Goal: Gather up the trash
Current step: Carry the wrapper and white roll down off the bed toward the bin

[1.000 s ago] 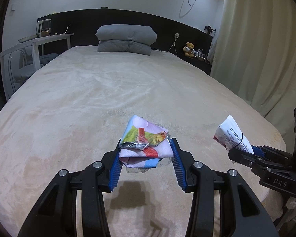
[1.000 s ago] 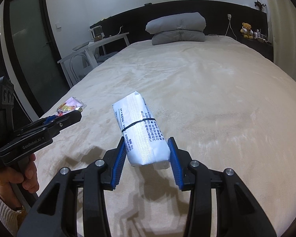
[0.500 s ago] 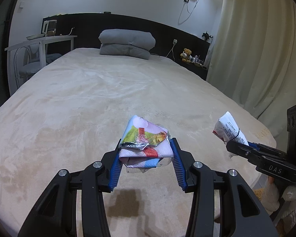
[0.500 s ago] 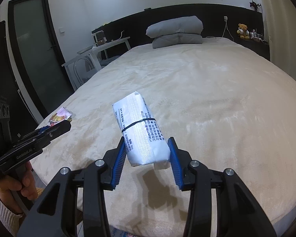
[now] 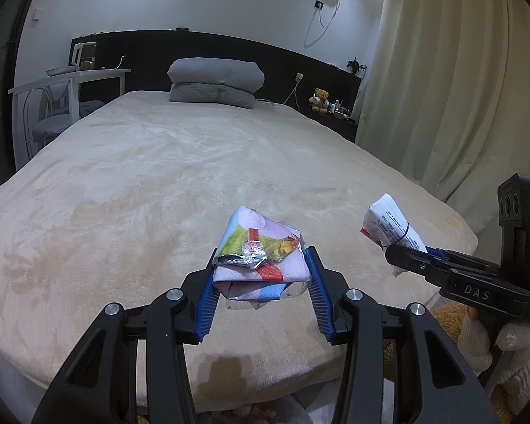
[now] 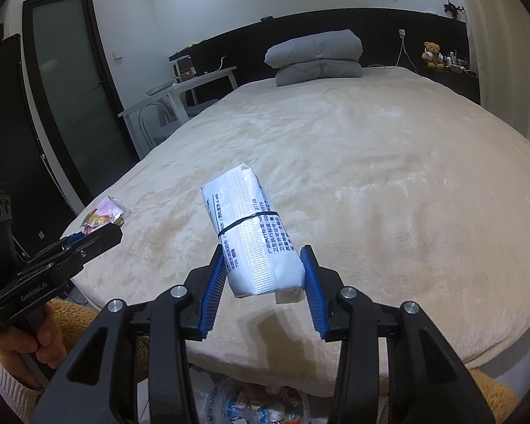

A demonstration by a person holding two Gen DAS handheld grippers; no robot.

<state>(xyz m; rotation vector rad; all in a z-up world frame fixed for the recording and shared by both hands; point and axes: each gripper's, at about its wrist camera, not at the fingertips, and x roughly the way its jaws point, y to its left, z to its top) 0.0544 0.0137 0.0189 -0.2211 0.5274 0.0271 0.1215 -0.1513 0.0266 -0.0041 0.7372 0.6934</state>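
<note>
We hold the left tool (image 5: 261,279) closed on a crumpled colourful wrapper (image 5: 259,259), pinched between its two blue pads (image 5: 208,304) and lifted clear above the near edge of the bed (image 5: 159,183). The wrapper shows pink, green and foil patches and is folded over on itself. In the right wrist view the same wrapper (image 6: 104,213) sticks out past the tip of the left tool (image 6: 99,236), above the near left corner of the bed (image 6: 371,162).

Our right tool (image 6: 265,272) is clamped on a white tissue packet (image 6: 251,240) printed with black text and bound around the middle by a thin black band. The packet points forward and slightly up, raised off the beige blanket, above the bed's near edge. From the left wrist view we see that packet (image 5: 388,224) jutting from the right tool (image 5: 406,254), near the bed's near right corner.

Below the foot of the bed, at the bottom of the right wrist view, a clear bag of trash (image 6: 258,406) lies on the floor. Folded grey bedding (image 5: 215,83) rests at the far edge by the dark headboard (image 5: 194,46), and a teddy bear (image 5: 319,100) sits on the ledge beyond the far right corner.
</note>
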